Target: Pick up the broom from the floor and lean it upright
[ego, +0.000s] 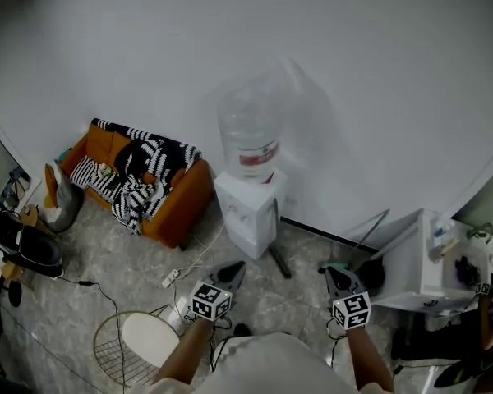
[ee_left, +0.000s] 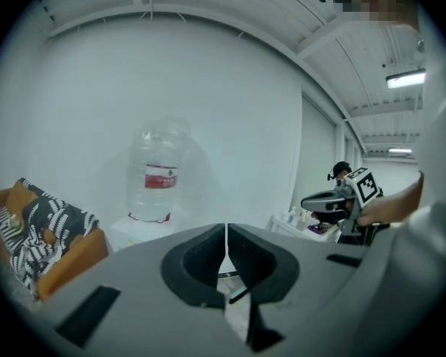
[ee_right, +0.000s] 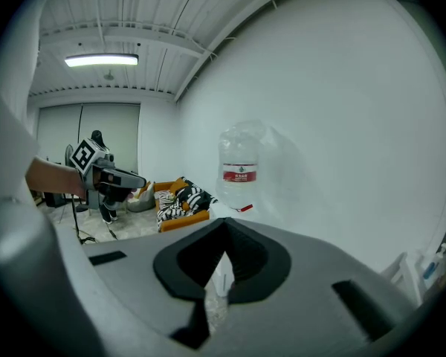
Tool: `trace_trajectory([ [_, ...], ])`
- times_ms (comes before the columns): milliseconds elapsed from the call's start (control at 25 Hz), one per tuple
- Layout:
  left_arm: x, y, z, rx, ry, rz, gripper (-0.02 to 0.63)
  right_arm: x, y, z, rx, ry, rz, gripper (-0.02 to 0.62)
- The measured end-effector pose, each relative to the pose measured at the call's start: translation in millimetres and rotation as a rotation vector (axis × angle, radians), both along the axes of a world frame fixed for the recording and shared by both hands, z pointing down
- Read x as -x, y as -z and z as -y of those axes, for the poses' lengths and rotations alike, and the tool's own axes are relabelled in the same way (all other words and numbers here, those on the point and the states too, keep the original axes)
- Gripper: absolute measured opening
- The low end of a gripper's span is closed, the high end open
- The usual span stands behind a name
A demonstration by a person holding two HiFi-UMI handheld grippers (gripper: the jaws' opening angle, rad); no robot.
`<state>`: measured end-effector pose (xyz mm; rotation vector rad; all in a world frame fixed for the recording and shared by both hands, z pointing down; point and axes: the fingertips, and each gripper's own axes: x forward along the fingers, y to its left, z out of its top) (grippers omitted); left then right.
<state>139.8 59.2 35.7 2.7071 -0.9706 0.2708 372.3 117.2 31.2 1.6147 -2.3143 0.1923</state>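
Note:
A thin grey pole (ego: 368, 235) with a green end (ego: 334, 267), which looks like the broom, slants between the water dispenser and the white cabinet. Whether it lies flat or leans I cannot tell. My right gripper (ego: 338, 276) is just in front of that green end, jaws shut and empty, with its marker cube toward me. My left gripper (ego: 230, 271) hovers over the floor in front of the dispenser, also shut with nothing in it. In the left gripper view the left gripper (ee_left: 225, 233) has its jaws meeting; in the right gripper view the right gripper (ee_right: 224, 225) does too.
A white water dispenser (ego: 248, 208) with a large bottle stands against the wall. An orange sofa (ego: 181, 199) with striped throws is at the left and a white cabinet (ego: 423, 273) at the right. A dark short bar (ego: 279, 263), a power strip (ego: 171, 277) and a round wire stool (ego: 140, 339) are on the floor.

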Motion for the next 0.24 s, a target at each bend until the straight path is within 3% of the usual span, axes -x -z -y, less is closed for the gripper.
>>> trace_trajectory([
  [240, -7.4, 0.0, -8.4, 0.003, 0.005, 0.000, 0.012, -6.6, -1.1, -5.9, 0.002, 0.012, -0.012, -0.002],
])
